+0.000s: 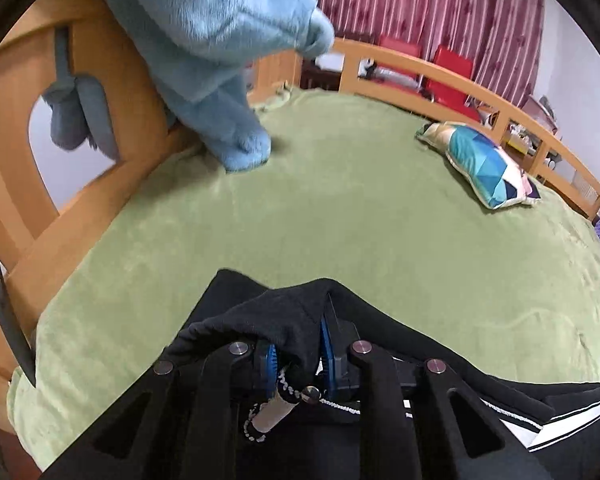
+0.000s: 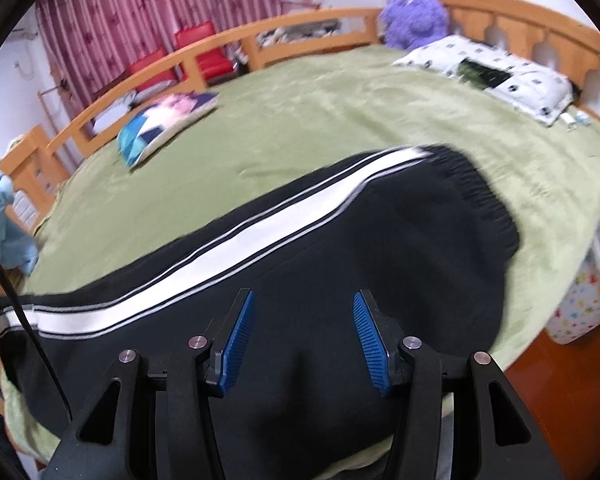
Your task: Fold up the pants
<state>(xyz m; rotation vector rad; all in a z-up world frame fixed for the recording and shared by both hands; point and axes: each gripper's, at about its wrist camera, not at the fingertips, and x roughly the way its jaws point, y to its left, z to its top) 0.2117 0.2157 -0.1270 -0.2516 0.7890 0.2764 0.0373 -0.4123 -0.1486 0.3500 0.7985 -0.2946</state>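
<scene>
Black pants (image 2: 340, 248) with a white side stripe (image 2: 236, 240) lie flat on the green bedspread (image 2: 340, 112), the ribbed cuff end toward the right. My right gripper (image 2: 303, 300) is open and empty, hovering just above the black cloth. In the left wrist view my left gripper (image 1: 300, 340) is shut on a bunched fold of the pants (image 1: 284, 312) near the waistband; a drawstring with a tan tip (image 1: 276, 416) hangs below the blue pads. The striped part (image 1: 540, 420) trails to the lower right.
A blue plush toy (image 1: 220, 60) hangs over the wooden footboard (image 1: 112, 92). A colourful cushion (image 1: 484, 164) lies near the far rail. A white patterned pillow (image 2: 496, 72) and purple plush (image 2: 416, 16) sit by the headboard. A hamper (image 2: 588, 288) stands off the bed's right edge.
</scene>
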